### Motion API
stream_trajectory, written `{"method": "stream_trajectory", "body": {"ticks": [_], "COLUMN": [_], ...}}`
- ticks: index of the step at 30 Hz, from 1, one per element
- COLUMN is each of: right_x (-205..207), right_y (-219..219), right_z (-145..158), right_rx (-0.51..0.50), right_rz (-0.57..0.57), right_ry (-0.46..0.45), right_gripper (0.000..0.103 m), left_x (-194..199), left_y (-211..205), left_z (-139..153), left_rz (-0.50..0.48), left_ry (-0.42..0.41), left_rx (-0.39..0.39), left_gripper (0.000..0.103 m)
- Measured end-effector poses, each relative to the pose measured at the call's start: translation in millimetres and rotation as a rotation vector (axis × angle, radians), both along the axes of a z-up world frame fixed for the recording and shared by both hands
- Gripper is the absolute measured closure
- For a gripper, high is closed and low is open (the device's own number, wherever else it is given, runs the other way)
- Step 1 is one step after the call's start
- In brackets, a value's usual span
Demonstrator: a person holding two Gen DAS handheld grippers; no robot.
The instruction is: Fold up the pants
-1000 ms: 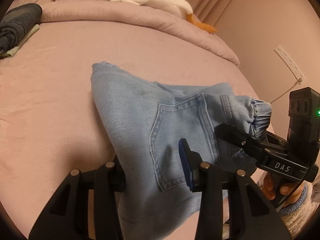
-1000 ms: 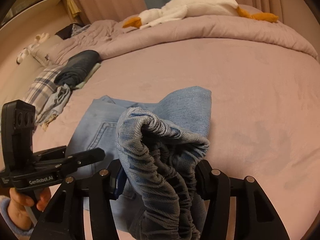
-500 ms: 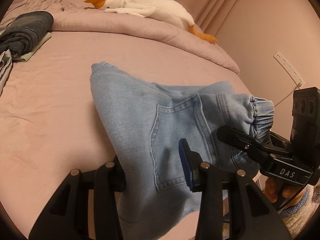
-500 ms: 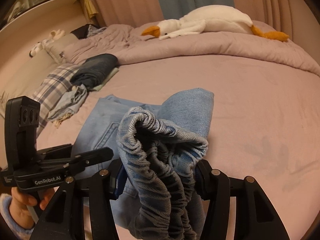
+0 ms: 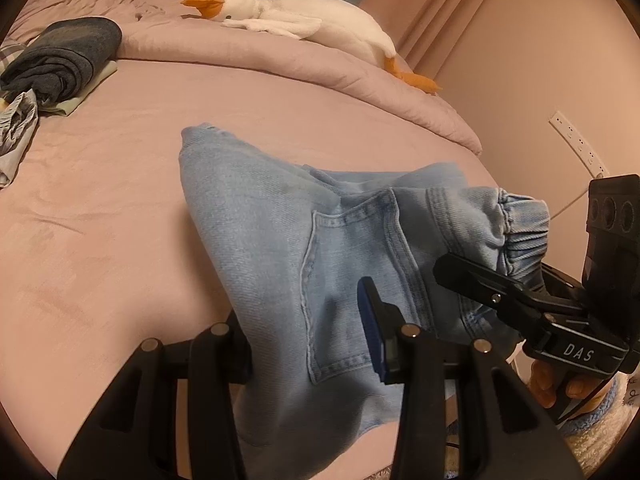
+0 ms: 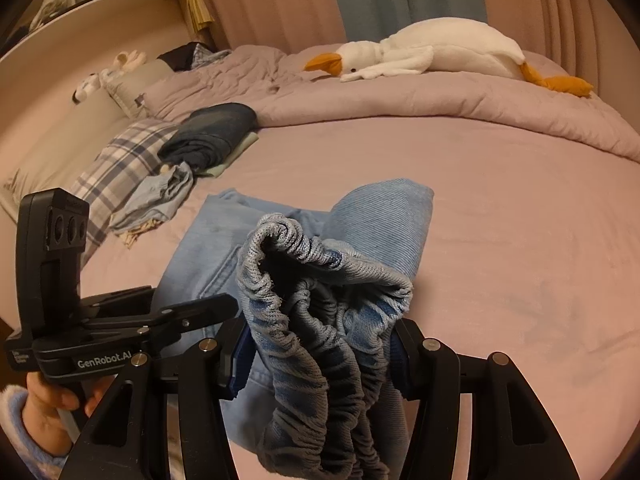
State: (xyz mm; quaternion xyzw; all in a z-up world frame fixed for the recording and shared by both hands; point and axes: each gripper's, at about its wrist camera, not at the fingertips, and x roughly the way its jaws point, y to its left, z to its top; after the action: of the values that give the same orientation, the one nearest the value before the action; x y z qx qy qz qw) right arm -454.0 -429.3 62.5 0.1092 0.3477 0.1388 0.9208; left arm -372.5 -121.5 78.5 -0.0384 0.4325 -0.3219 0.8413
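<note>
Light blue jeans (image 5: pixel 256 216) lie partly on the pink bed (image 5: pixel 100 216), their far folded end resting on the sheet and the near waist end lifted. My left gripper (image 5: pixel 308 344) is shut on the denim beside the back pocket (image 5: pixel 344 280). My right gripper (image 6: pixel 320 356) is shut on the bunched elastic waistband (image 6: pixel 320 280), which hangs in folds between and below its fingers. In the right wrist view the jeans (image 6: pixel 384 216) fold over towards me. A hand (image 6: pixel 52 400) holds the left device at the lower left.
A white plush goose (image 6: pixel 432 48) lies on the rolled duvet (image 6: pixel 440 108) at the far end. Folded dark jeans (image 6: pixel 212 132) and a plaid cloth (image 6: pixel 116 164) sit at the far left. A wall power strip (image 5: pixel 576 144) is beyond the bed's right edge.
Both grippers have risen slightly with the waist end of the jeans, keeping their grips. More of the far bed, goose and curtains now shows in both views.
</note>
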Motion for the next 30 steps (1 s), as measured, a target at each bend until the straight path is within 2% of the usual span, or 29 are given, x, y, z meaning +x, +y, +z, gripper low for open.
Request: {"method": "stream_trajectory", "body": {"ticks": [30], "right_x": [12.5], "right_y": [24.9], "right_z": [9.8], "right_rx": [-0.013], "right_rz": [0.057], "right_ry": [-0.02], "right_gripper": [0.046], "left_x": [0.2], "left_y": [22.1], "left_z": [11.1], "left_rz": [0.06], "left_ry": [-0.02], "left_rx": [0.005], "left_gripper": [0.062]}}
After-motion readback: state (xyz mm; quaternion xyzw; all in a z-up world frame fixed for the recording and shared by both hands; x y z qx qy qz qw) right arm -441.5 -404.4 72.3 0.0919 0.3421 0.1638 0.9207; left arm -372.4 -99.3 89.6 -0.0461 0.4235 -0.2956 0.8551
